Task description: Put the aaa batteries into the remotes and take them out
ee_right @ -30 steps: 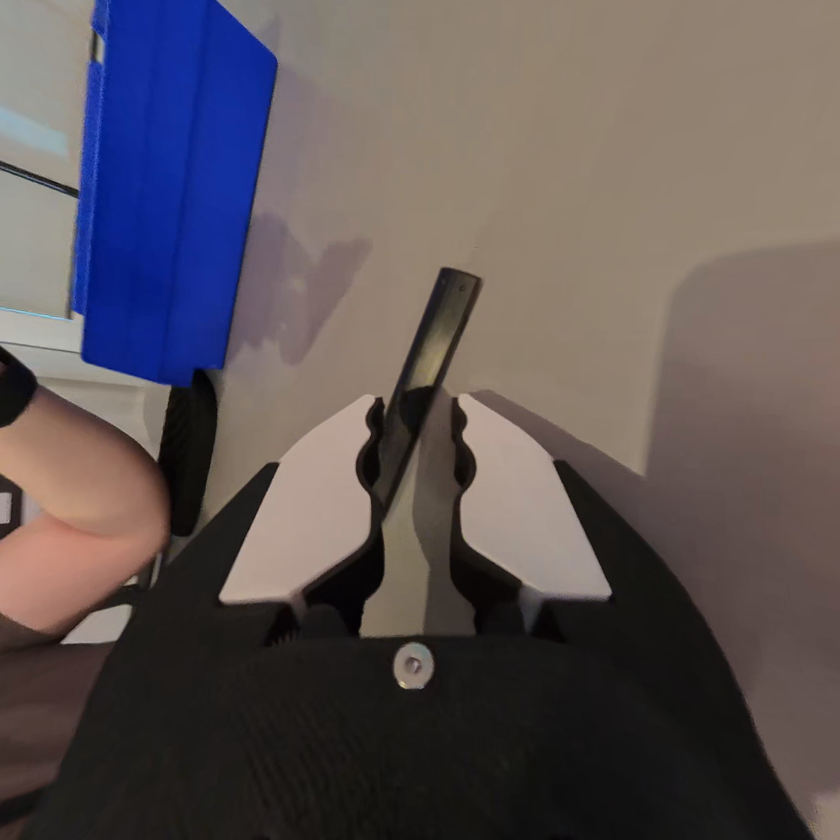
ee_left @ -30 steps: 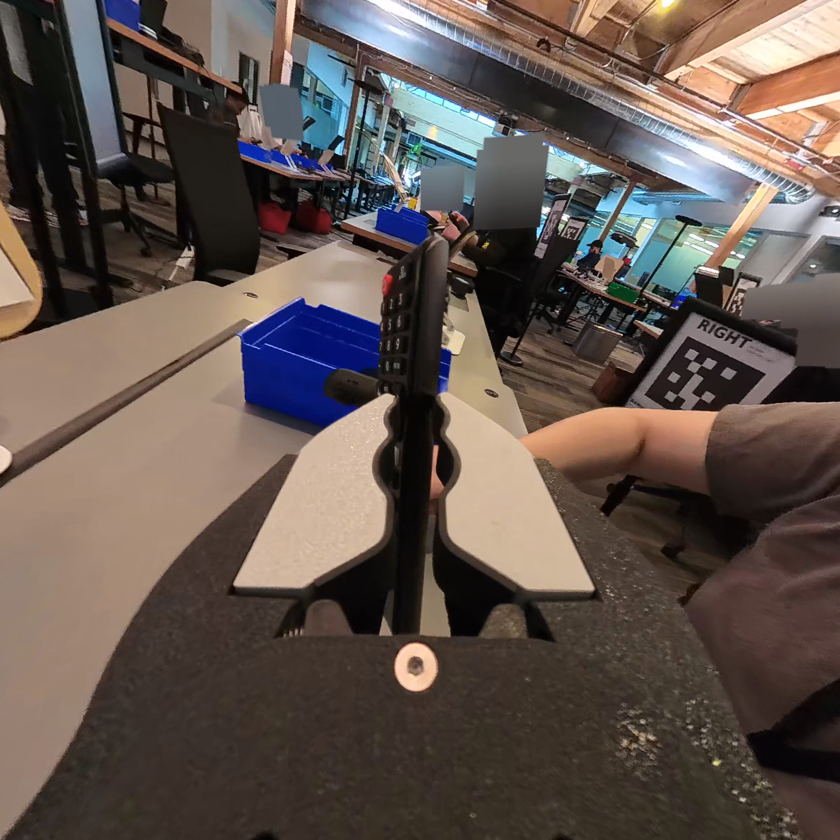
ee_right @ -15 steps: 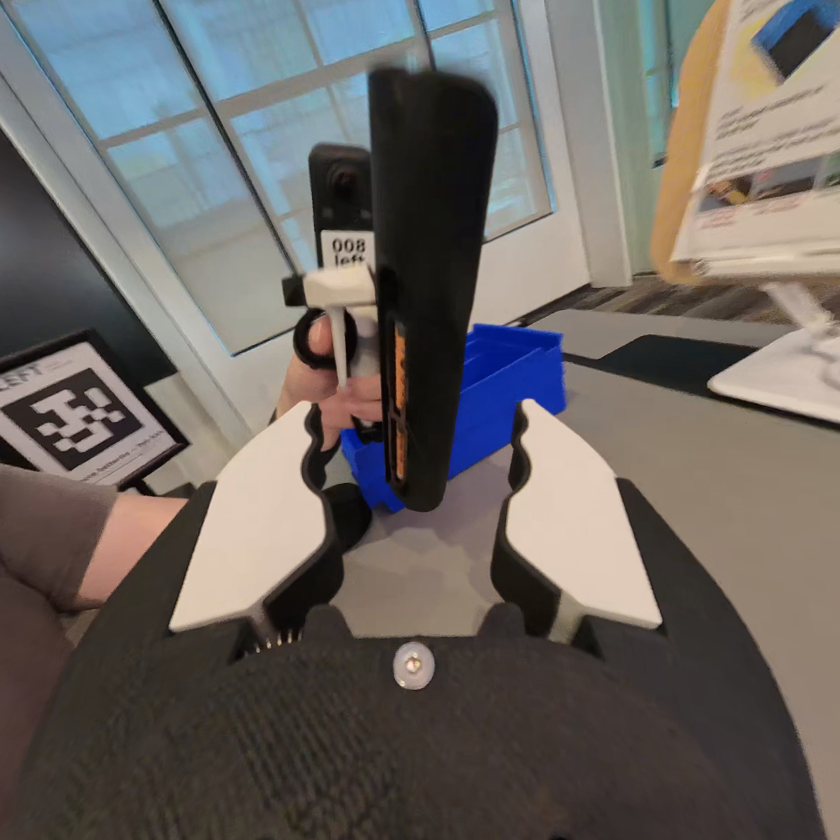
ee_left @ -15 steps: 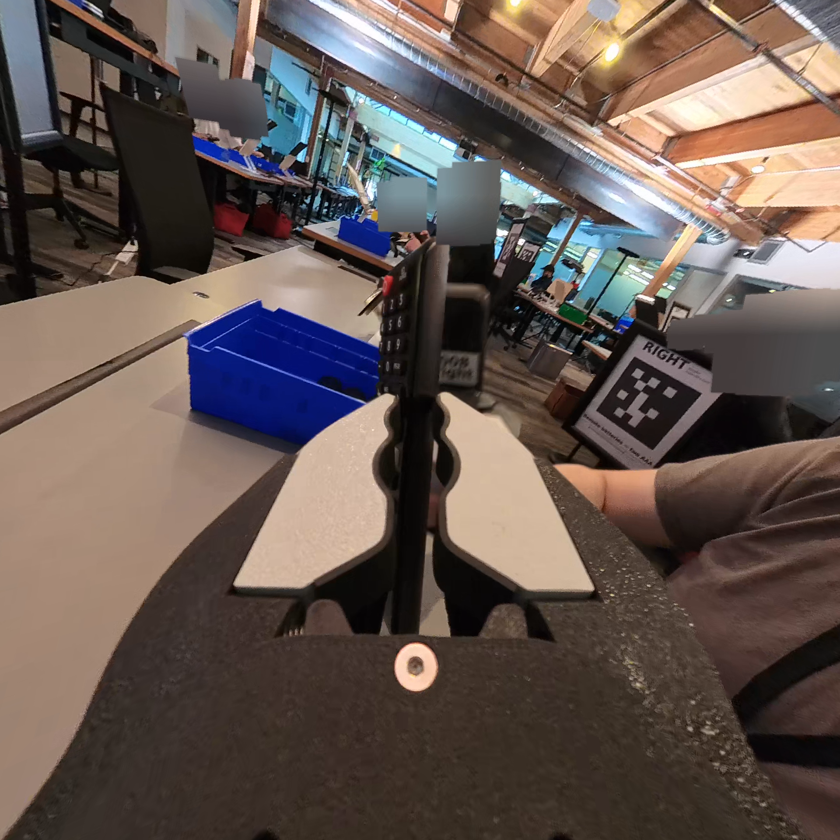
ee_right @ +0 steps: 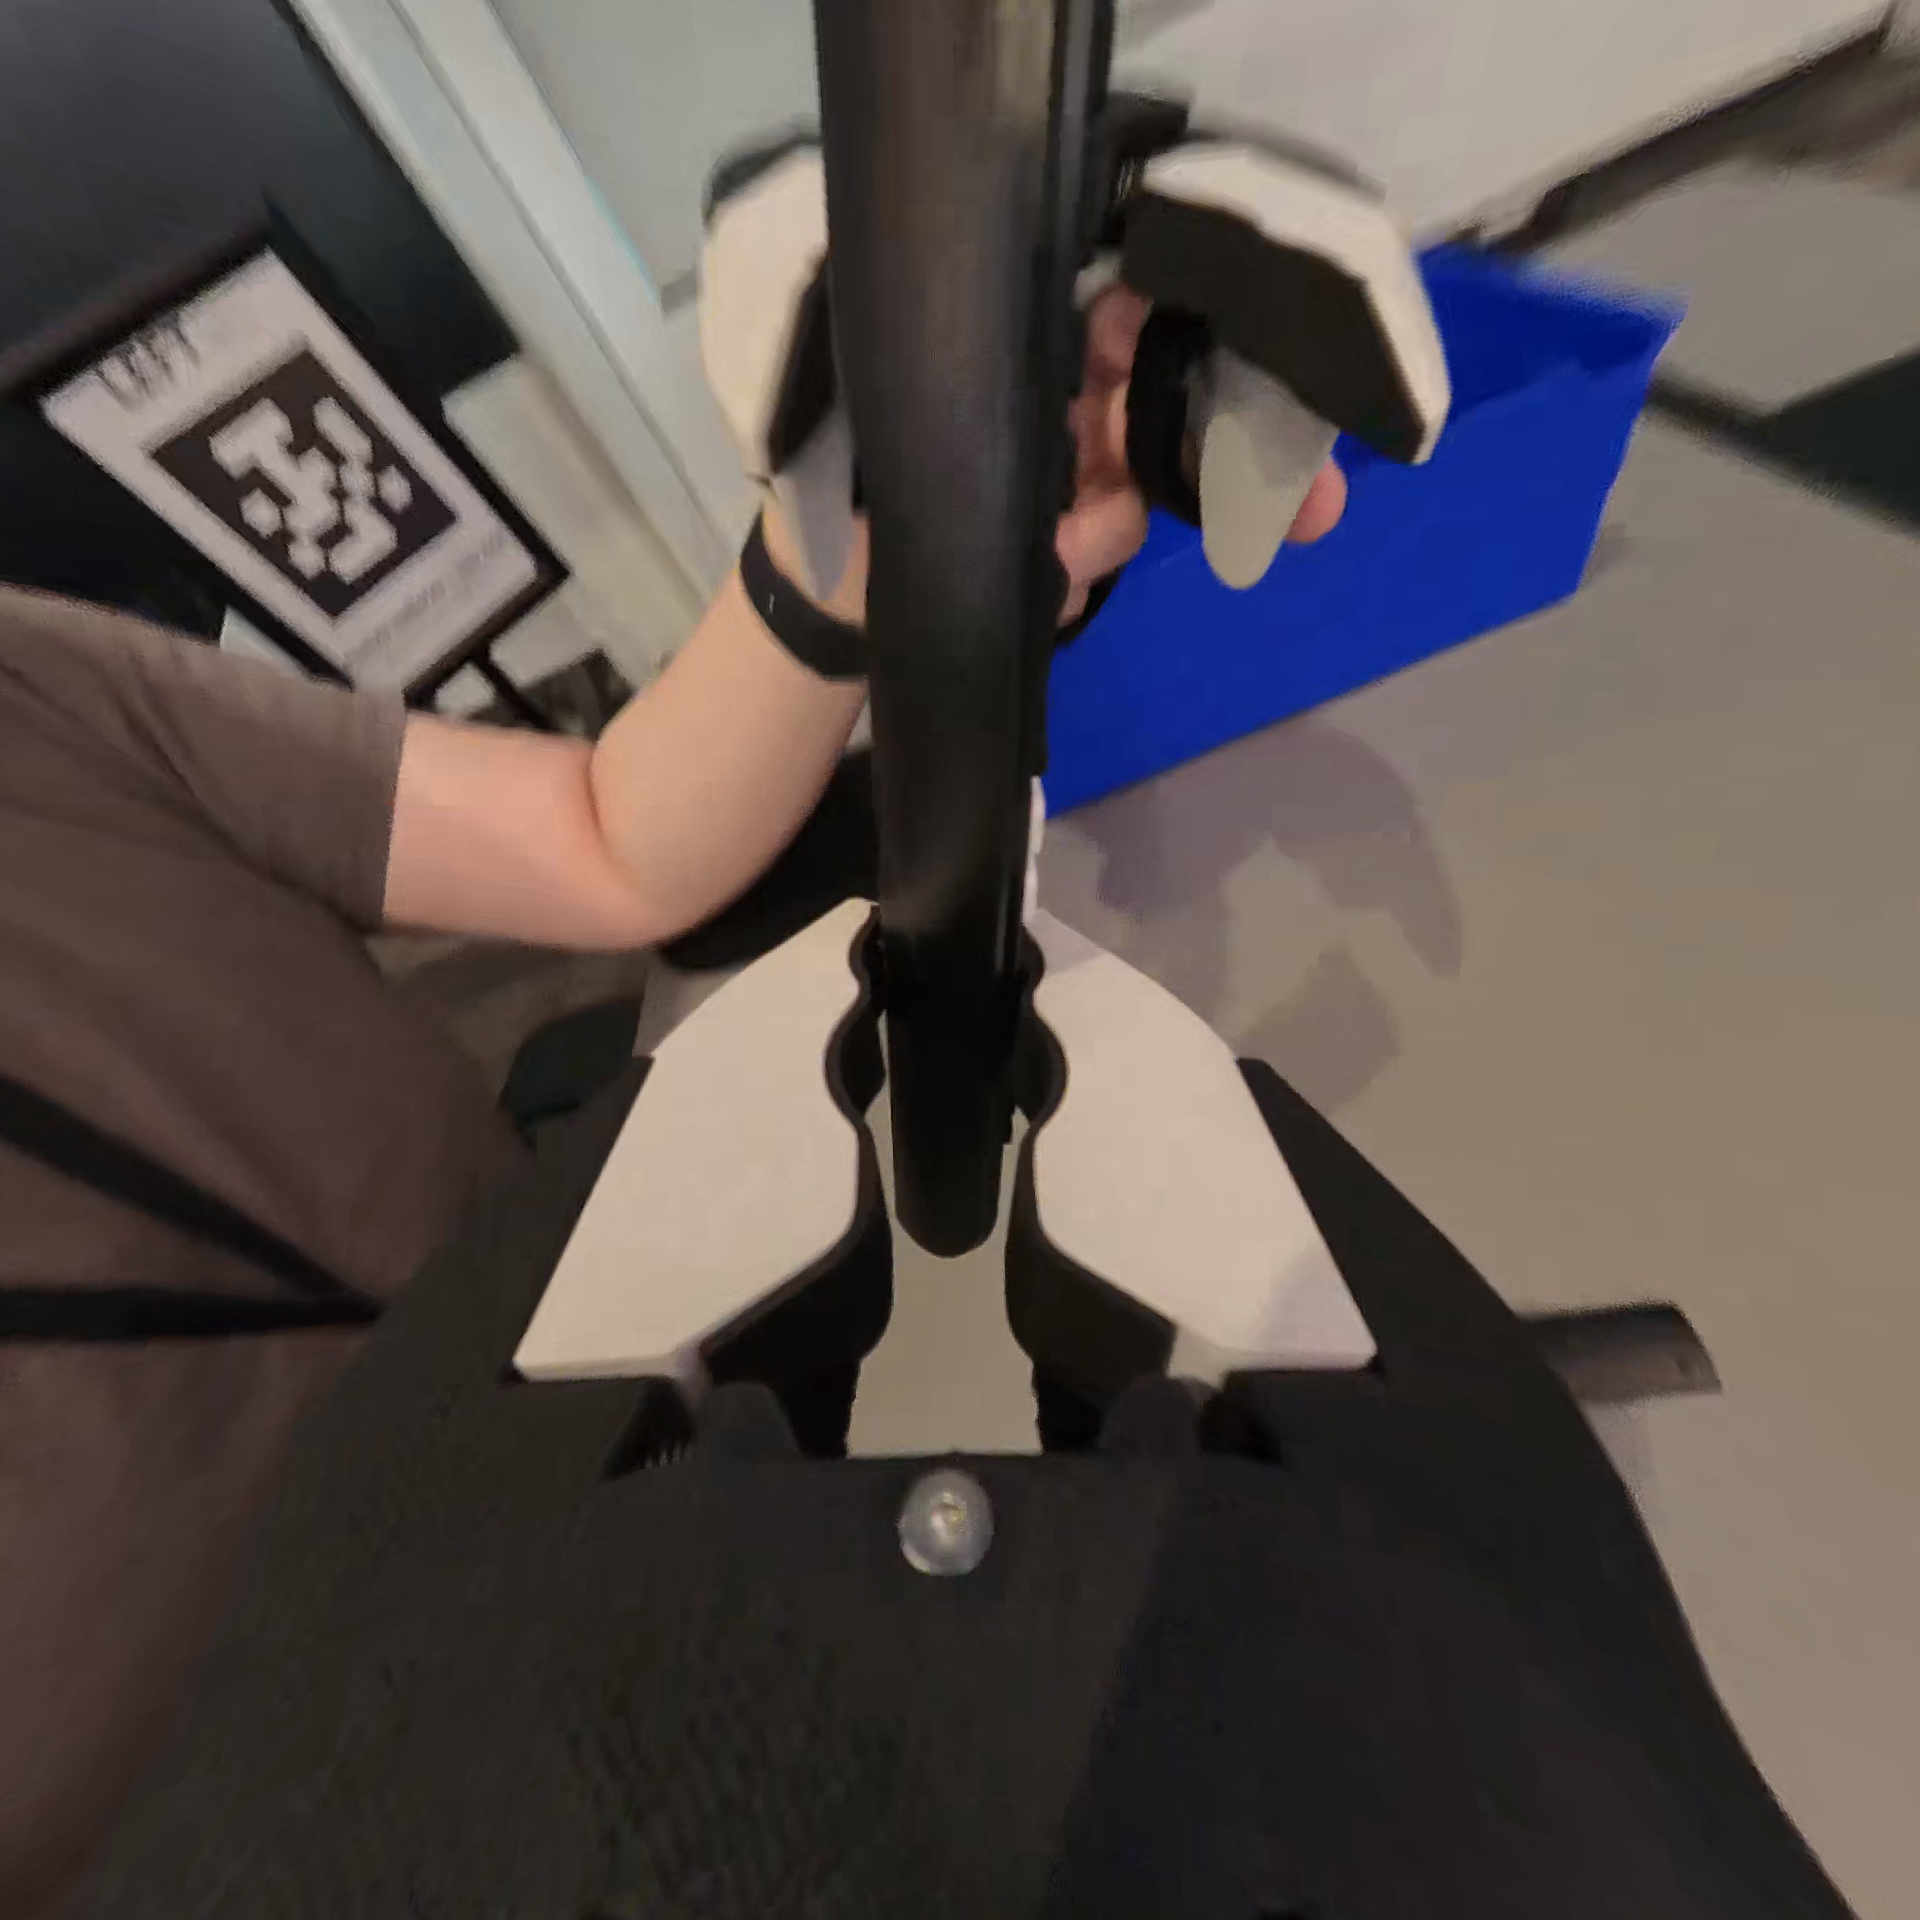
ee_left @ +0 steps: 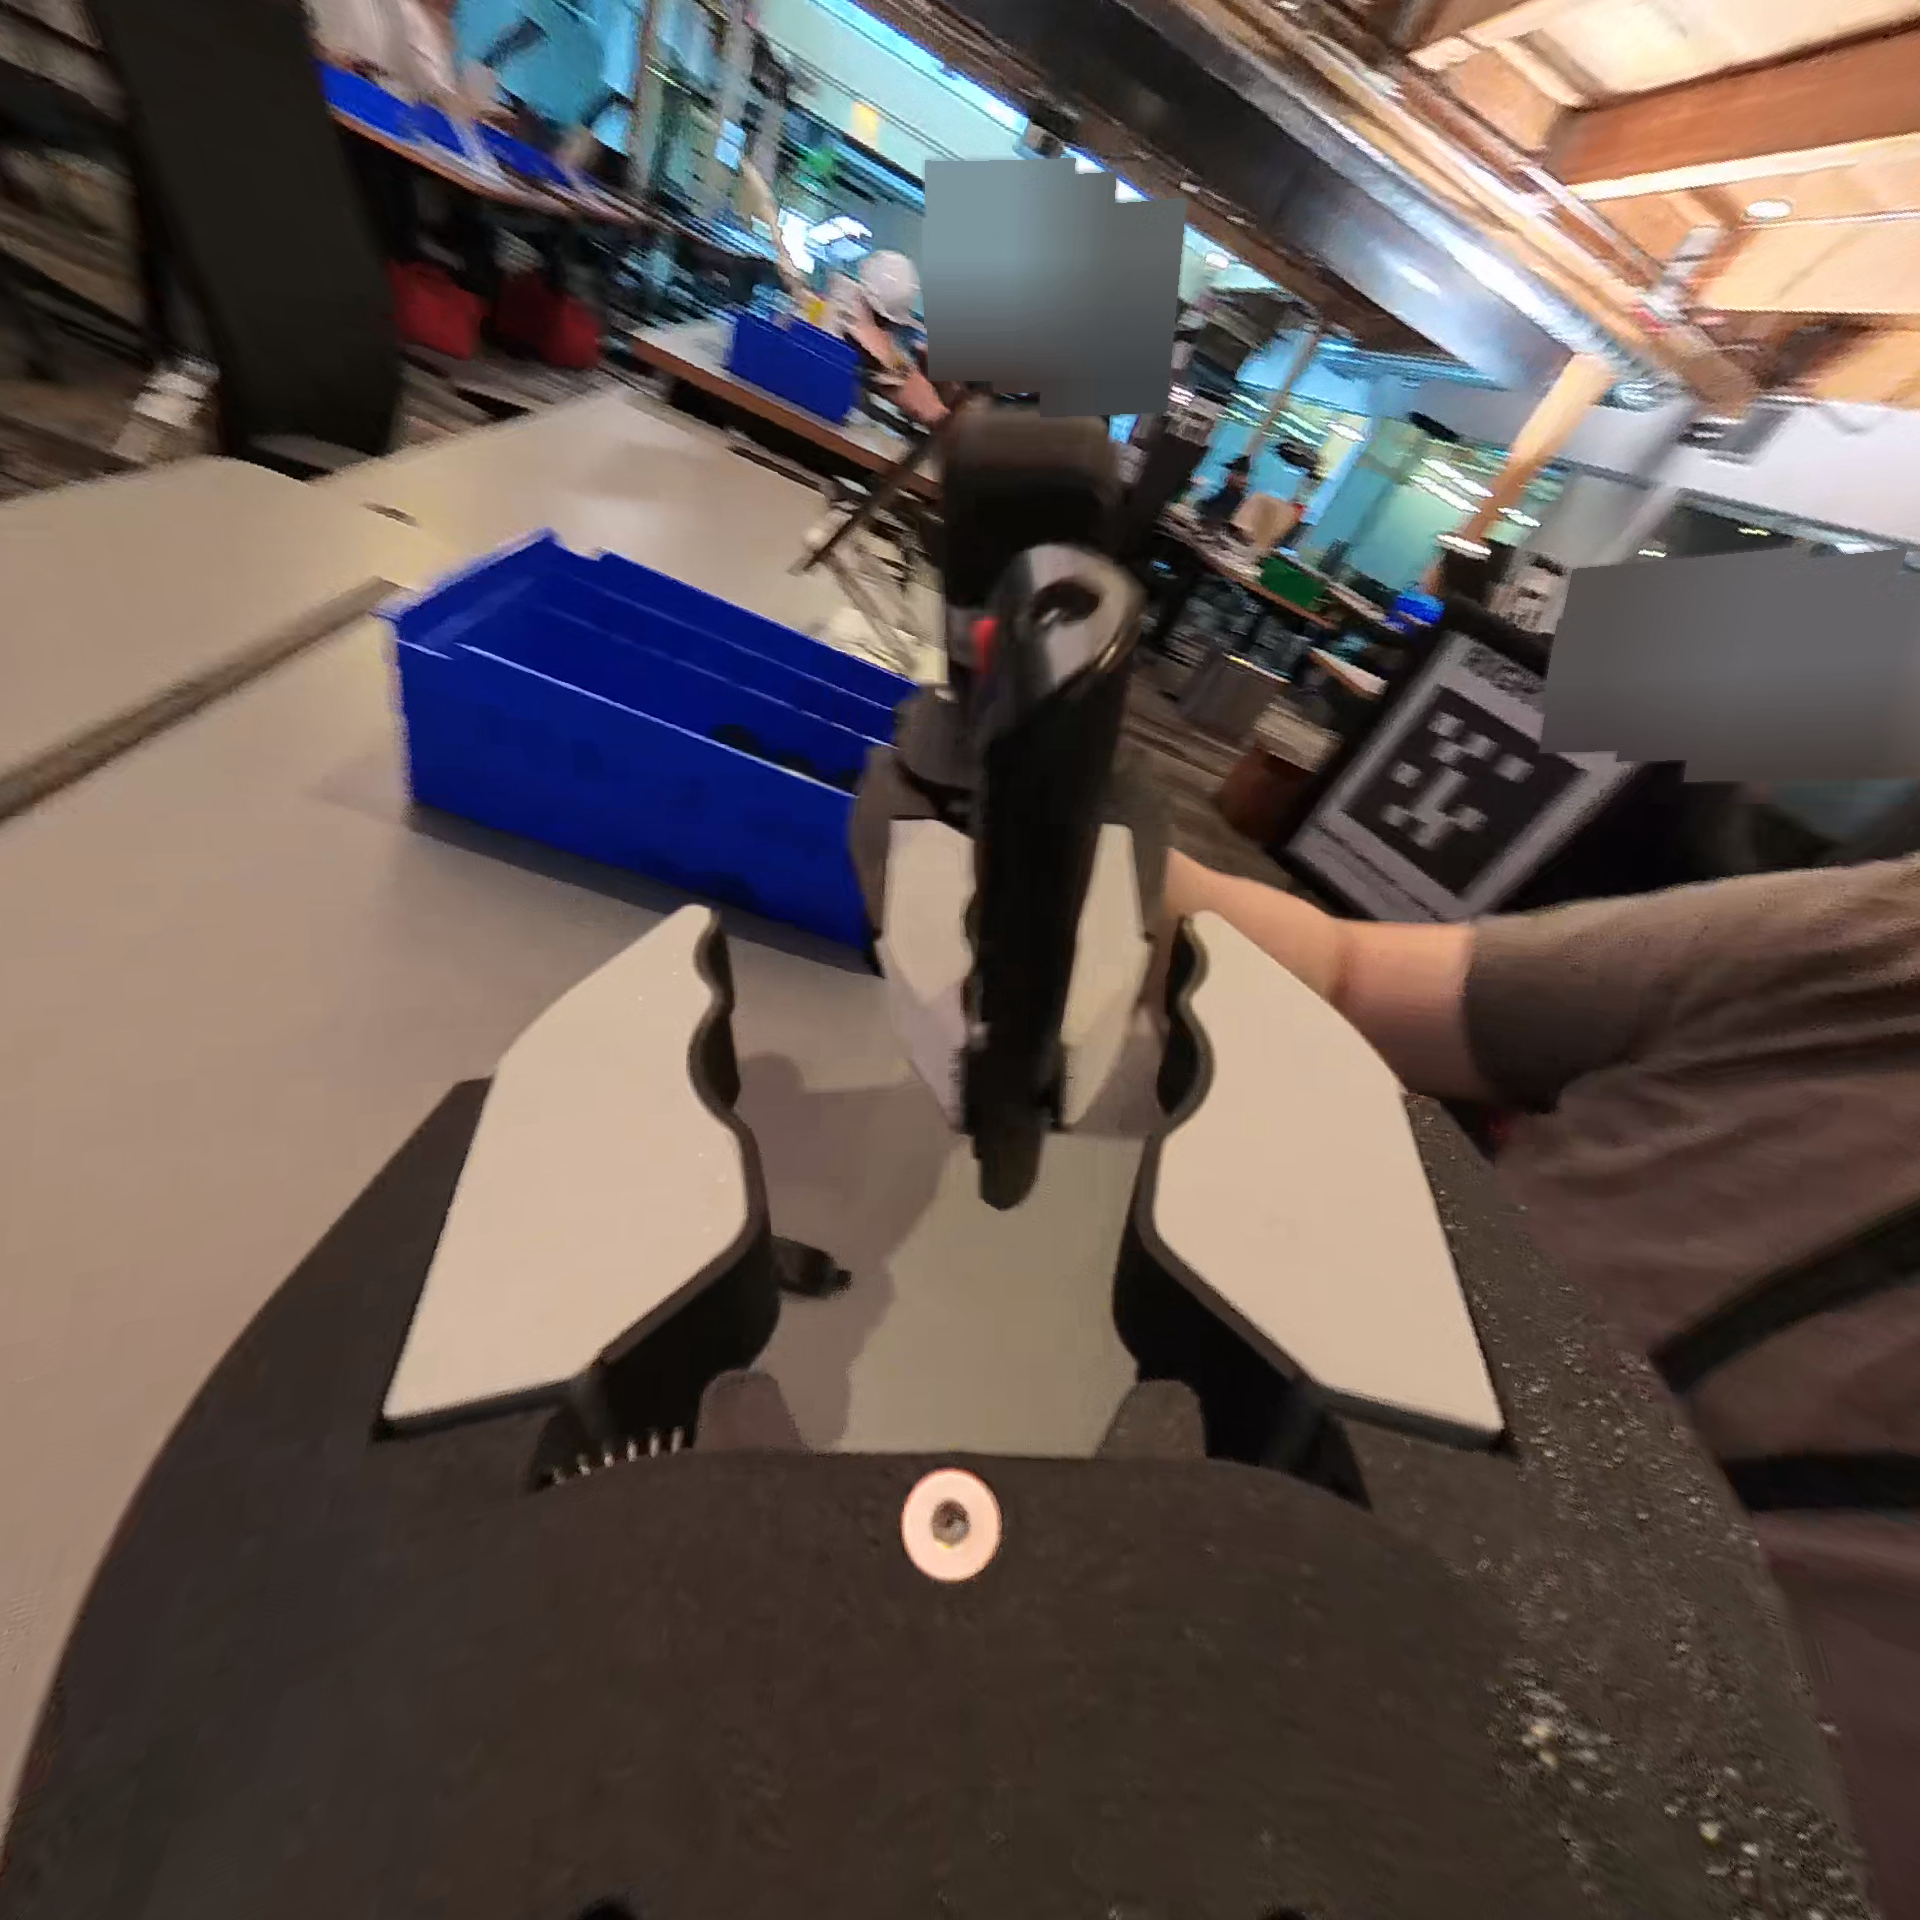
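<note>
Grey table [ee_left: 208, 1039] fills the near ground of the left wrist view, with a busy workshop of benches and timber beams behind. On it stands a blue bin [ee_left: 644, 748]. The left tongs [ee_left: 951, 1049] are spread wide, grasping nothing; the black remote [ee_left: 1023, 883] stands upright between them but apart from both, clamped by the right tongs [ee_left: 1013, 935] coming from the far side. A framed black-and-white marker sign [ee_left: 1455, 790] stands at right; its writing is too blurred to read.

From the right wrist view, the right tongs [ee_right: 951, 1039] are clenched on the remote's [ee_right: 951, 623] lower end. Beyond, the released left tongs [ee_right: 1060, 343] flank it, held by a hand [ee_right: 1122, 488]. Another marker sign [ee_right: 312, 488] stands at left, the blue bin [ee_right: 1403, 582] at right.
</note>
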The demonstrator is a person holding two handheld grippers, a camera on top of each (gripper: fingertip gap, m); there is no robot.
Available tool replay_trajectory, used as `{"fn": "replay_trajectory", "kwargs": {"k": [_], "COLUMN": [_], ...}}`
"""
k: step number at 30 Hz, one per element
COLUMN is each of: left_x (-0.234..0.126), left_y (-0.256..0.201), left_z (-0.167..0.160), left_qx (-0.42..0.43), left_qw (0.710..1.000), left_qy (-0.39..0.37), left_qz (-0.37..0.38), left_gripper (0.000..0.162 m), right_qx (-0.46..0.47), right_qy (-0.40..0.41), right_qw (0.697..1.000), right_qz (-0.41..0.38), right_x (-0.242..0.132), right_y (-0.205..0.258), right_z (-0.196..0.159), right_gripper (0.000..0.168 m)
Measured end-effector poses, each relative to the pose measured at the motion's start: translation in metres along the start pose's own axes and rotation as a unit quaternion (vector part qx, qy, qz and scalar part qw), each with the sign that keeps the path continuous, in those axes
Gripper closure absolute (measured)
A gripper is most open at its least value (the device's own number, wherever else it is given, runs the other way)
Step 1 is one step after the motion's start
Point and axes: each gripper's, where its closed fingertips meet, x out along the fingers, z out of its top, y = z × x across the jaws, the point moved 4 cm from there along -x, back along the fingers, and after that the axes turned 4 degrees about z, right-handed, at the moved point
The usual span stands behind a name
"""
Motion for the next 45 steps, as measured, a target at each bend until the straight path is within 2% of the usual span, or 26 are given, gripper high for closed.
{"fn": "replay_trajectory", "kwargs": {"k": [3, 6, 8, 13, 14, 20, 22, 27, 31, 34, 38, 42, 45], "left_x": [0.005, 0.009, 0.014, 0.027, 0.028, 0.036, 0.040, 0.041, 0.042, 0.043, 0.045, 0.046, 0.040], "left_y": [-0.011, -0.004, -0.006, -0.021, -0.020, -0.008, -0.008, -0.009, -0.020, -0.019, -0.015, -0.017, -0.015], "left_z": [-0.007, -0.024, -0.034, -0.053, -0.054, -0.057, -0.053, -0.045, -0.039, -0.034, -0.037, -0.027, -0.013], "left_qx": [-0.005, 0.042, 0.062, 0.099, 0.112, 0.155, 0.181, 0.180, 0.141, 0.139, 0.157, 0.121, 0.092], "left_qw": [0.998, 0.995, 0.989, 0.973, 0.971, 0.963, 0.964, 0.972, 0.982, 0.985, 0.982, 0.989, 0.995], "left_qy": [0.028, 0.094, 0.133, 0.203, 0.205, 0.218, 0.192, 0.150, 0.118, 0.096, 0.108, 0.079, 0.017], "left_qz": [-0.052, -0.009, -0.007, -0.045, -0.039, 0.028, 0.033, 0.025, -0.030, -0.032, -0.013, -0.014, -0.028], "left_gripper": [0.094, 0.104, 0.103, 0.119, 0.124, 0.121, 0.124, 0.125, 0.122, 0.124, 0.126, 0.126, 0.125], "right_qx": [0.019, 0.007, -0.009, -0.010, 0.000, 0.043, 0.047, 0.053, 0.048, 0.051, 0.052, 0.050, 0.039], "right_qy": [0.120, 0.230, 0.296, 0.399, 0.405, 0.431, 0.448, 0.453, 0.448, 0.448, 0.453, 0.427, 0.355], "right_qw": [0.993, 0.973, 0.955, 0.917, 0.914, 0.901, 0.893, 0.889, 0.892, 0.892, 0.890, 0.903, 0.934], "right_qz": [-0.003, -0.004, -0.005, -0.016, -0.013, -0.019, -0.026, -0.036, -0.032, -0.029, -0.028, -0.009, 0.007], "right_x": [-0.006, -0.016, -0.021, -0.034, -0.037, -0.044, -0.045, -0.048, -0.048, -0.049, -0.055, -0.055, -0.047], "right_y": [-0.003, -0.002, 0.003, 0.006, 0.006, 0.008, 0.009, 0.010, 0.012, 0.013, 0.011, 0.010, 0.008], "right_z": [-0.013, -0.023, -0.025, -0.021, -0.019, -0.002, 0.001, 0.008, 0.012, 0.015, 0.017, 0.018, 0.020], "right_gripper": [0.146, 0.146, 0.147, 0.146, 0.146, 0.146, 0.146, 0.146, 0.146, 0.146, 0.146, 0.146, 0.146]}}
